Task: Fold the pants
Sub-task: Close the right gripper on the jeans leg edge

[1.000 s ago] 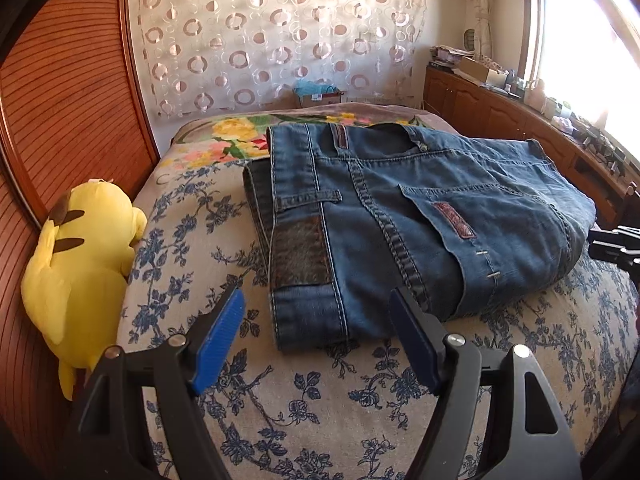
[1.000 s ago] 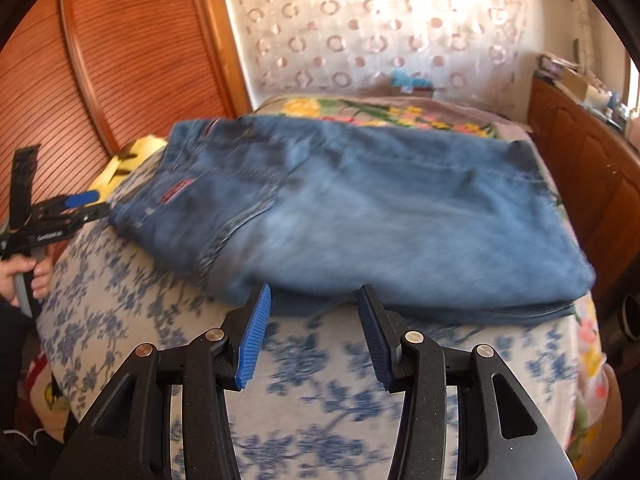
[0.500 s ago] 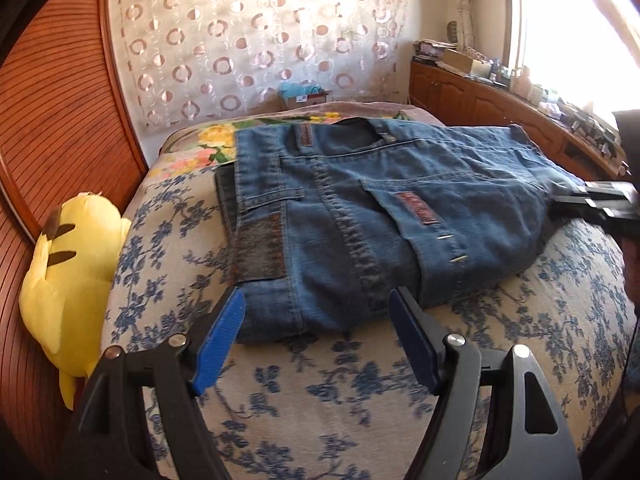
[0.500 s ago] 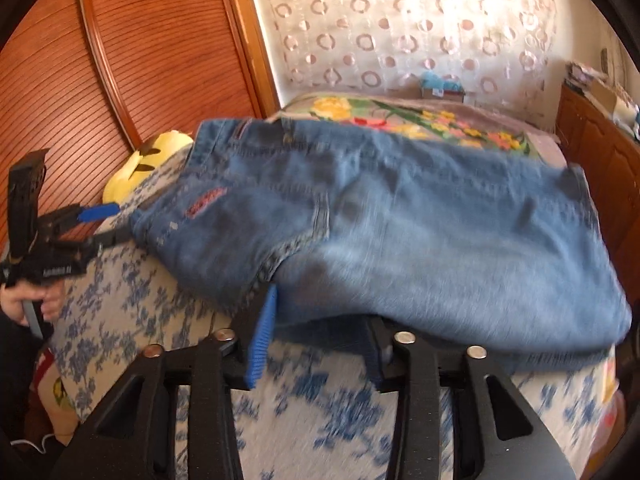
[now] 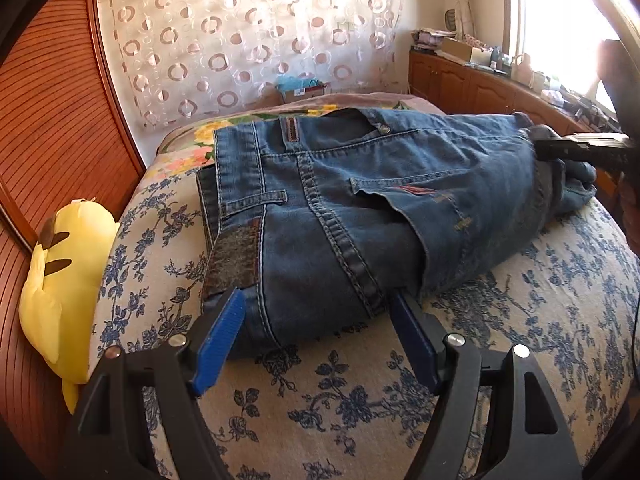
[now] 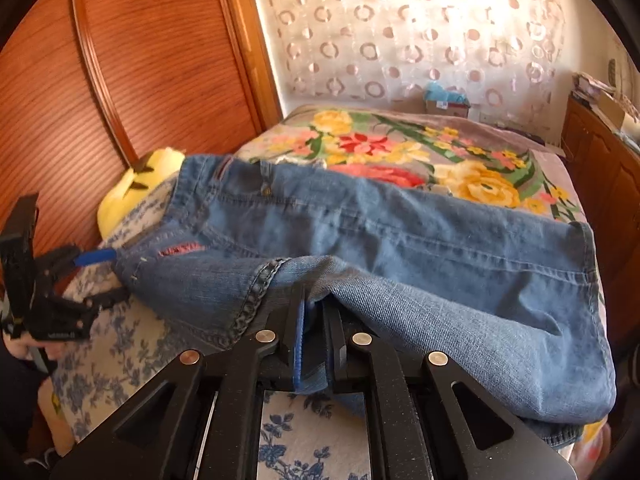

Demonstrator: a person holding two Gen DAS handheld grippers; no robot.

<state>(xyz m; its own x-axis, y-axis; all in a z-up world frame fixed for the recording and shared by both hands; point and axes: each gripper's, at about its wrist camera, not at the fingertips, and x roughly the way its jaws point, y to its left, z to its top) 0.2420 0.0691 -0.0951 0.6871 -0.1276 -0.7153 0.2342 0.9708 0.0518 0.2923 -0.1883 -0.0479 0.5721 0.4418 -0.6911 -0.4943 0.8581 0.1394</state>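
Left wrist view: the blue denim pants (image 5: pixel 360 208) lie folded on the floral-sheeted bed (image 5: pixel 320 408); the left gripper (image 5: pixel 316 336) straddles their near waistband edge, jaws wide, ready to clamp. Right wrist view: the right gripper (image 6: pixel 316 320) is closing, denim pinched between its pads, likely for lifting.

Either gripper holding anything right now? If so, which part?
The right gripper is closing on the jeans, pinching a fold of their near edge beside the thick seam. The left gripper holds nothing: jaws wide open around the jeans' corner.

Blue denim pants (image 5: pixel 360 208) on blue-flowered cream bedspread (image 5: pixel 320 408); yellow plush toy (image 5: pixel 60 292).
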